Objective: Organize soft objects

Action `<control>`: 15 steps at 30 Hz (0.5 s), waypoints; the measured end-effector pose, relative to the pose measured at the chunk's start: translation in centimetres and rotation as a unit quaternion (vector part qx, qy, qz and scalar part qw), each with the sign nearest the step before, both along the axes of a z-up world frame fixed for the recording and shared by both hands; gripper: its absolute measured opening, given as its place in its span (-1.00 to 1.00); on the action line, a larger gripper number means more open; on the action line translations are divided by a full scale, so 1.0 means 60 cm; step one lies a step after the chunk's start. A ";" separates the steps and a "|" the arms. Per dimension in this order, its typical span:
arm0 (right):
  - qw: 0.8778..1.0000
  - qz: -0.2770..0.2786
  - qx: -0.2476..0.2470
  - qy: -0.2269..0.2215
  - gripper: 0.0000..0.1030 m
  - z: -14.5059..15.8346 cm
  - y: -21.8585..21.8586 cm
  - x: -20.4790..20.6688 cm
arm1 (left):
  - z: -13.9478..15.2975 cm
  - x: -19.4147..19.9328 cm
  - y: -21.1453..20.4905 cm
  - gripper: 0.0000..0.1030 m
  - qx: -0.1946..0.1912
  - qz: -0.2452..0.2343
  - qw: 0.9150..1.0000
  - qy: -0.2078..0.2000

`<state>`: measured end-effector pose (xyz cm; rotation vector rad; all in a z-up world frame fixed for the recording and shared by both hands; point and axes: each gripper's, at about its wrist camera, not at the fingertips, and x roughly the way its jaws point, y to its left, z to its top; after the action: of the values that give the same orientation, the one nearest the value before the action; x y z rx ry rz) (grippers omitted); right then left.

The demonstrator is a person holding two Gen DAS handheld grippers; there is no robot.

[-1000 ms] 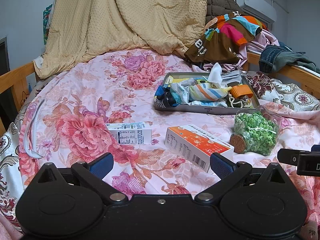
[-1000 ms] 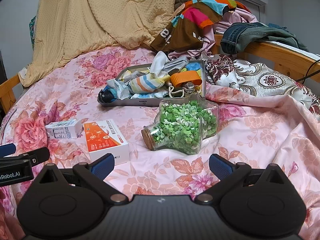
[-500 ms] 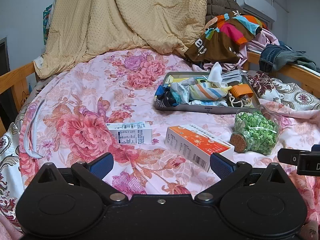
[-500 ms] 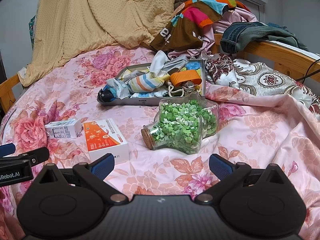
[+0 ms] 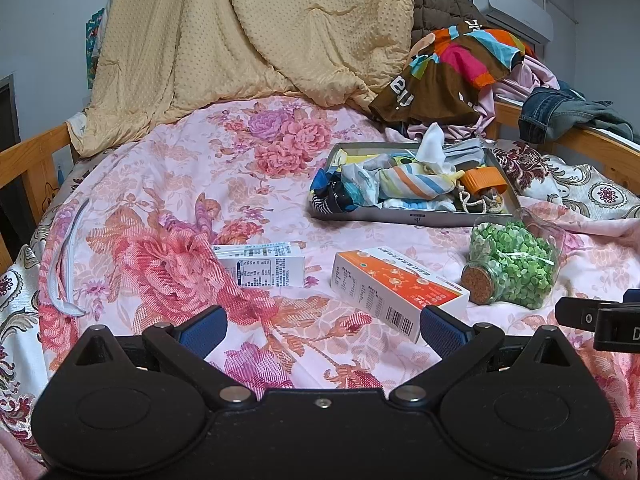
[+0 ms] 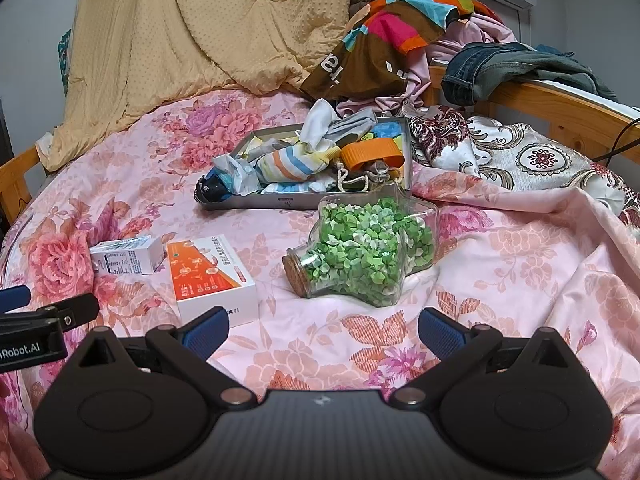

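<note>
A grey metal tray [image 5: 416,218] [image 6: 288,201] on the floral bedspread holds a heap of soft things: a striped sock [image 5: 416,184] [image 6: 294,166], white cloth, an orange band [image 5: 482,179] [image 6: 372,152] and a drawstring pouch. My left gripper [image 5: 322,326] is open low over the bedspread, well short of the tray, nothing between its fingers. My right gripper [image 6: 322,326] is open too, just in front of a glass jar of green paper stars [image 6: 360,256] [image 5: 514,266].
An orange-and-white box [image 5: 396,286] [image 6: 210,276] and a small white carton [image 5: 262,266] [image 6: 128,258] lie on the bed before the tray. A tan quilt [image 5: 248,36], colourful clothes [image 6: 384,36] and jeans [image 6: 512,66] pile up at the back. Wooden rails [image 5: 28,160] edge the bed.
</note>
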<state>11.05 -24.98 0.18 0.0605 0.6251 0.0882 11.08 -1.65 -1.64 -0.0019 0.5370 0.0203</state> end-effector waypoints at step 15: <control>1.000 0.000 0.000 0.001 0.99 -0.004 0.000 -0.001 | 0.000 0.000 0.000 0.98 0.000 0.000 1.000 0.000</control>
<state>11.00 -24.96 -0.05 0.0603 0.6277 0.0882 11.07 -1.66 -1.63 -0.0010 0.5374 0.0198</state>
